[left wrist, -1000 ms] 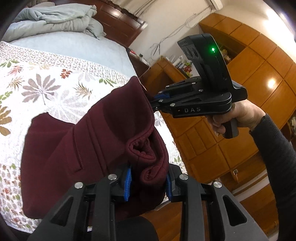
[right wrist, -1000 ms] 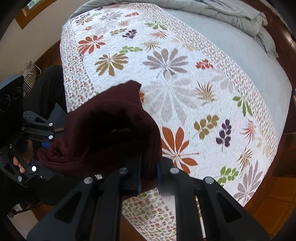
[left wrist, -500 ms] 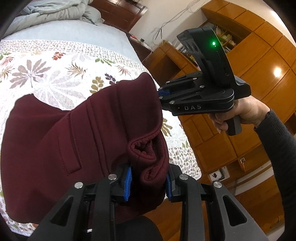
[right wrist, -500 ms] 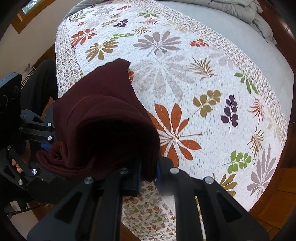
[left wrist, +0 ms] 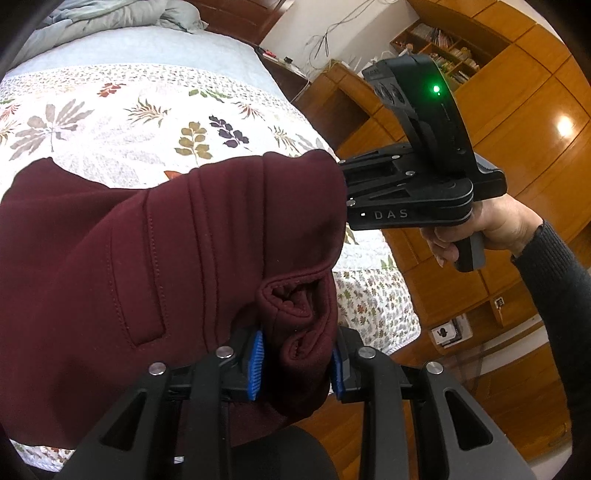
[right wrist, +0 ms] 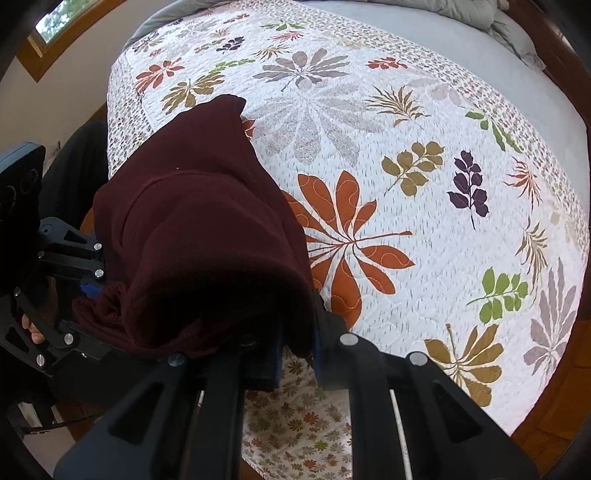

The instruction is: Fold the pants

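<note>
The maroon pants (left wrist: 147,258) hang bunched between both grippers above the near edge of the bed. My left gripper (left wrist: 297,360) is shut on a rolled waistband end of the pants. My right gripper (right wrist: 297,354) is shut on the other end of the pants (right wrist: 195,229); its body also shows in the left wrist view (left wrist: 410,195), at the cloth's far right corner. The cloth drapes down to the quilt (right wrist: 388,184) on its far side.
The bed carries a white leaf-print quilt (left wrist: 129,122) and a grey duvet (left wrist: 110,14) at its head. Wooden cabinets (left wrist: 517,129) and shelves stand to the right of the bed. The person's dark-sleeved arm (left wrist: 554,280) holds the right gripper.
Both grippers have moved together over the bed with the pants held. The quilt has shifted in both views and the cloth hangs wider in the left wrist view.
</note>
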A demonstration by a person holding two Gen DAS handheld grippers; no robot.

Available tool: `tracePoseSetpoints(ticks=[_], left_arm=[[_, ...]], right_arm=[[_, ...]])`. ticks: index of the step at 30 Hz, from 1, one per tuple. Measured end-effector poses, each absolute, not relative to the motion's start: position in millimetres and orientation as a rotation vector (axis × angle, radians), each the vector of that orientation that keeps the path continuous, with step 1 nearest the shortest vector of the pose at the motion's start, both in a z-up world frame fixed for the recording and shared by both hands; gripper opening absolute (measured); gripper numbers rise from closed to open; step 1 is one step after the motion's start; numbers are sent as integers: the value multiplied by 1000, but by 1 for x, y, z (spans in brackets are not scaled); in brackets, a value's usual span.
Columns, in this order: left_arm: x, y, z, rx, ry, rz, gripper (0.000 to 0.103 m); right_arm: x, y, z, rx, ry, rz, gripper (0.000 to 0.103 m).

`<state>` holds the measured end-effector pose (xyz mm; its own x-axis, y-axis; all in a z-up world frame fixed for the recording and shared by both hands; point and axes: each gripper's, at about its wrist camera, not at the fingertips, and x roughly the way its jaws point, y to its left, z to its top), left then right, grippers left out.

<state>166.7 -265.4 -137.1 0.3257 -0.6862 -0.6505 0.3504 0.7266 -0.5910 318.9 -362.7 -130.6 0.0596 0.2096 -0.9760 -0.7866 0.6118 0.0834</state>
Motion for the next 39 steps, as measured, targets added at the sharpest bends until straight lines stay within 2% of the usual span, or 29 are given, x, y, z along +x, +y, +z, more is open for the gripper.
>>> tracePoseSetpoints(ticks=[6,7,9,10,12,14,15,16,20,21,23,25,28,32,39], left_arm=[[164,-270,-141,-360,1045,-695,28],[164,-270,-142,-355,1049,-694,29],[164,-272,-143,-343,1060,-696,31],[164,-272,-144,-344,1066,-704,34],[163,-270,-143,-365,1081,-728,44],[159,-263,-139,-406,1074,-762,52],[156,-258,-135,-411,1056,-775,54],[154,-253,-132,-412,1044,-780,59],[150,-218,-117,-473,1017,-824,65],[151,-202,-110,-472,987,-823,67],[157,-174,-102,-462,935,-795,70],[171,-149,-100,-447,905,-736,73],[198,-112,-108,-439,920,-616,73],[215,-86,-120,-448,939,-541,73],[208,-80,-140,-472,976,-540,73]], right_arm=[[315,-370,-137,-528,1289,802,13],[315,-371,-138,-523,1287,797,16],[313,-375,-139,-505,1283,768,27],[313,-380,-140,-486,1291,744,34],[312,-394,-143,-436,1310,670,37],[310,-410,-146,-329,1335,621,49],[308,-422,-146,-256,1339,587,51],[303,-438,-148,-147,1345,554,56],[274,-490,-154,291,1308,486,80],[265,-499,-156,408,1281,504,82],[239,-514,-165,722,1168,590,94],[220,-516,-173,891,1077,613,97],[204,-492,-184,887,1044,612,97],[201,-463,-192,762,1091,547,97],[216,-445,-203,857,1134,601,98]])
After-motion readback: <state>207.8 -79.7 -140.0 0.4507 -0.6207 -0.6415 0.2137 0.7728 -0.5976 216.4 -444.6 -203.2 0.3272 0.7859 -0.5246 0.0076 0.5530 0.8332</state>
